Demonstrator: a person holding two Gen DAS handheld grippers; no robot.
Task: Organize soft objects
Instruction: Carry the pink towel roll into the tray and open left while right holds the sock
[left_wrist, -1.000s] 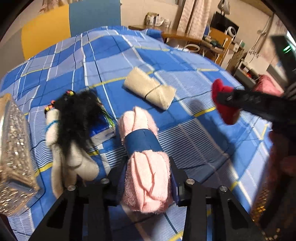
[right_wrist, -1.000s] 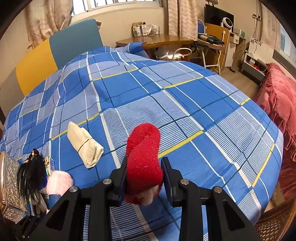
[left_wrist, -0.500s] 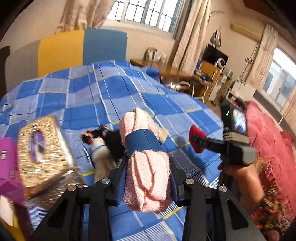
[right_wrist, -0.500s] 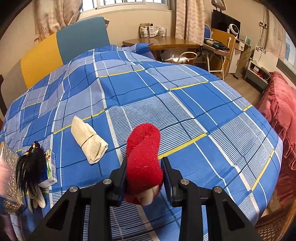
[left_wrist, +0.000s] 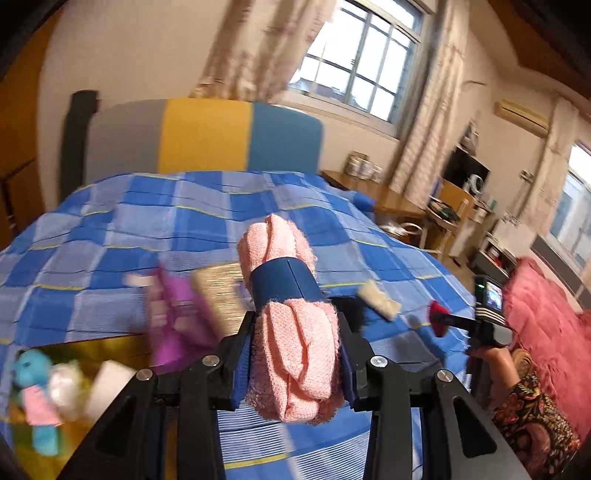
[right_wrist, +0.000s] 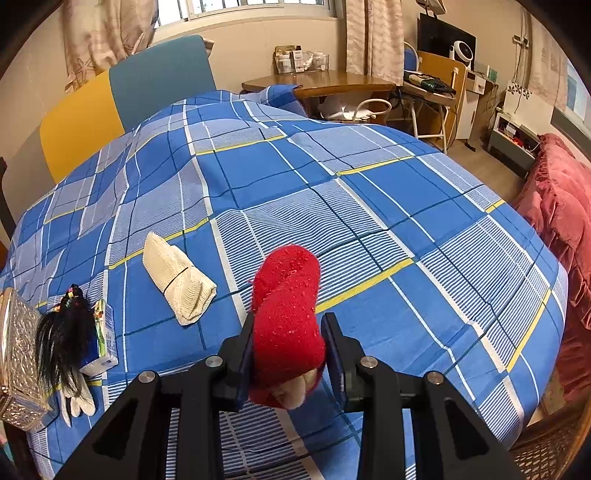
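Now the bed (right_wrist: 388, 206), under its blue plaid cover, fills both views, but the left wrist view has changed sharply: a second ago it looked down on the cover at close range, and now it sits higher, swung toward the yellow-and-blue headboard (left_wrist: 207, 136), the window and the bed's near left edge. There a blurred yellow-brown container (left_wrist: 110, 350) has come into sight, with a blue plush toy (left_wrist: 33, 391) and other soft pieces in it, beside a magenta item (left_wrist: 173, 317) too smeared to name. I judge that the lift is carrying the load toward that container.

The left gripper (left_wrist: 295, 354) holds the pink rolled towel (left_wrist: 291, 332), banded in blue, squeezed between narrow jaws and clear of the cover. The right gripper (right_wrist: 288, 354) has not shifted; its jaws are clamped on the red sock roll (right_wrist: 286, 317), poised above the cover.

Left behind on the bed are the cream rolled cloth (right_wrist: 177, 284), then the black-haired doll (right_wrist: 62, 339) lying against a small carton (right_wrist: 105, 336), next to a glittery silver box (right_wrist: 18, 362). These remain to be sorted.
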